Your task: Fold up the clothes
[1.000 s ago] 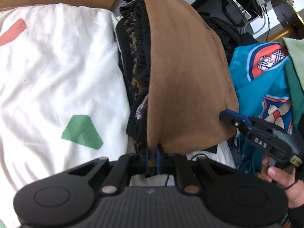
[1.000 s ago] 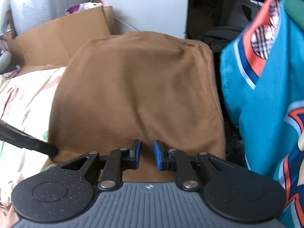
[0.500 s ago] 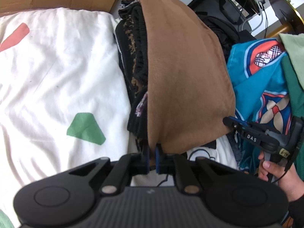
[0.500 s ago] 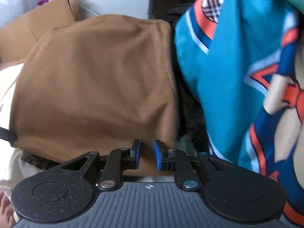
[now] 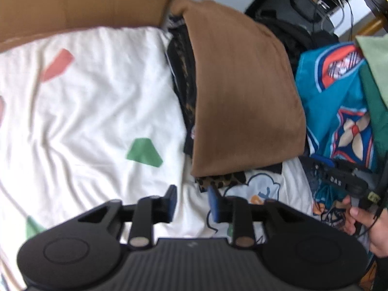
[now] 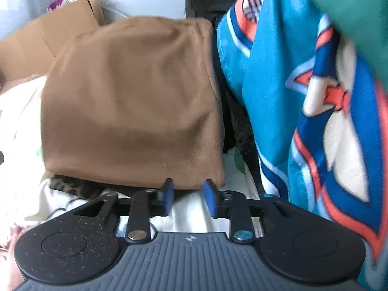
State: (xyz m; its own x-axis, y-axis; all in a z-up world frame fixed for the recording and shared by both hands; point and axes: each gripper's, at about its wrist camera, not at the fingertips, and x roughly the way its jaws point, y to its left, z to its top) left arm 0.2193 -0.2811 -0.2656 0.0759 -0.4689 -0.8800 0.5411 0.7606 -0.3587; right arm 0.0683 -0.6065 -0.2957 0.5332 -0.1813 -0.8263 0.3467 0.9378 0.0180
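A folded brown garment [image 5: 242, 92] lies on top of a stack of dark and leopard-print clothes [image 5: 184, 84] on a white sheet. My left gripper [image 5: 191, 195] hangs just in front of the brown garment's near edge, its jaws opening with nothing between them. In the right wrist view the same brown garment [image 6: 131, 101] fills the middle. My right gripper [image 6: 188, 190] sits at its near right corner, jaws opening, blue pads apart and free of the cloth. The right gripper [image 5: 315, 167], held by a hand, also shows at the lower right of the left wrist view.
A white sheet [image 5: 84, 111] with red and green patches spreads to the left. Flat cardboard [image 5: 80, 2] stands at the back. A teal patterned cloth [image 6: 315, 111] with green fabric over it hangs close on the right. Black gear and cables [image 5: 303, 12] sit behind the stack.
My left gripper let go of the brown garment's edge, opened and rose back from it. The right gripper's jaws spread wider and it shifted toward the garment's right corner.
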